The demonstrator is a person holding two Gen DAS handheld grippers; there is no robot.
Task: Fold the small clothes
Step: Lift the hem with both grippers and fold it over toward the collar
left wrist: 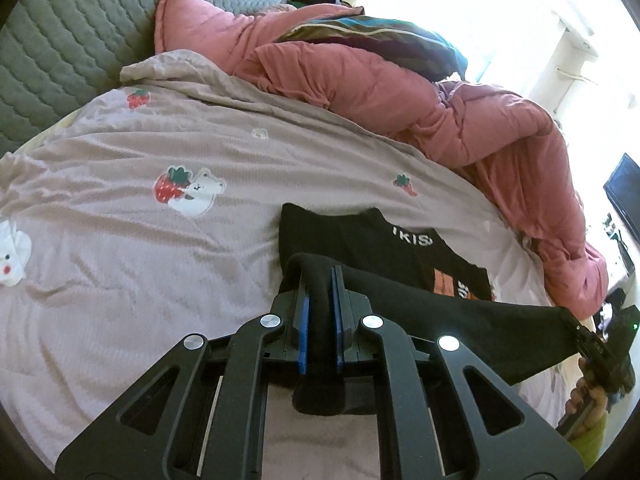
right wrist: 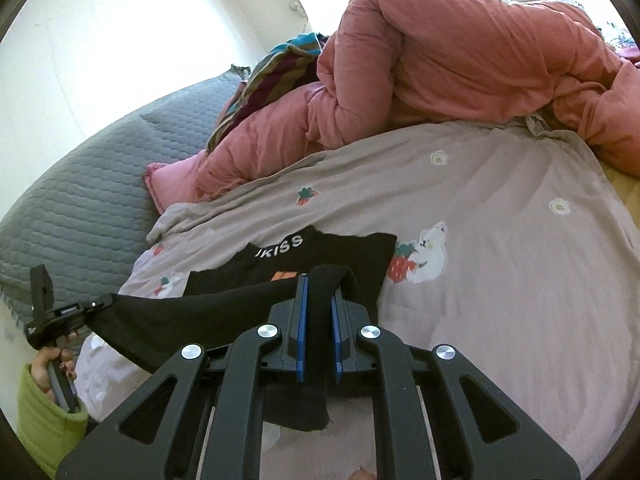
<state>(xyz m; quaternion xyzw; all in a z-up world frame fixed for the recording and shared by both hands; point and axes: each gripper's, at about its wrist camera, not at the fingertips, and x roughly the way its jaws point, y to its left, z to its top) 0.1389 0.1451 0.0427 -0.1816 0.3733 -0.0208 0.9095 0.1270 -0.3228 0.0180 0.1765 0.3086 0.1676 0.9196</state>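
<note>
Left wrist view, left to right: grey quilted headboard (left wrist: 60, 40) at far left; mauve bedsheet (left wrist: 120, 280) printed with strawberries and white bears, spread over the bed; pink duvet (left wrist: 400, 92) bunched along the far side, with a striped cloth (left wrist: 380, 36) lying on top. Centre: left hand-held gripper (left wrist: 320, 320), pointed downward over the bed, blue pads clamped shut on one corner of a black T-shirt (left wrist: 360, 240). Upper part of the shirt flat on the sheet, white lettering and an orange print showing; lower edge lifted off the bed and stretched taut toward the right. Far right: right hand-held gripper (left wrist: 588, 340) pinching the other corner, held by a hand (left wrist: 592, 400) wrapped around the handle below.

Right wrist view, left to right: hand (right wrist: 52, 364) in a lime-green sleeve (right wrist: 44, 420) gripping the handle of the left hand-held gripper (right wrist: 100, 303), fingers curled, tool tips level and aimed rightward, closed on the shirt edge. Black T-shirt (right wrist: 344, 252) spanning from there to centre, hem raised between both tools. Centre: right hand-held gripper (right wrist: 320, 320), tilted downward, pads shut on a fold of black fabric, loose cloth hanging behind the pads. Right: bedsheet (right wrist: 500, 280), duvet (right wrist: 460, 60) heaped beyond.
</note>
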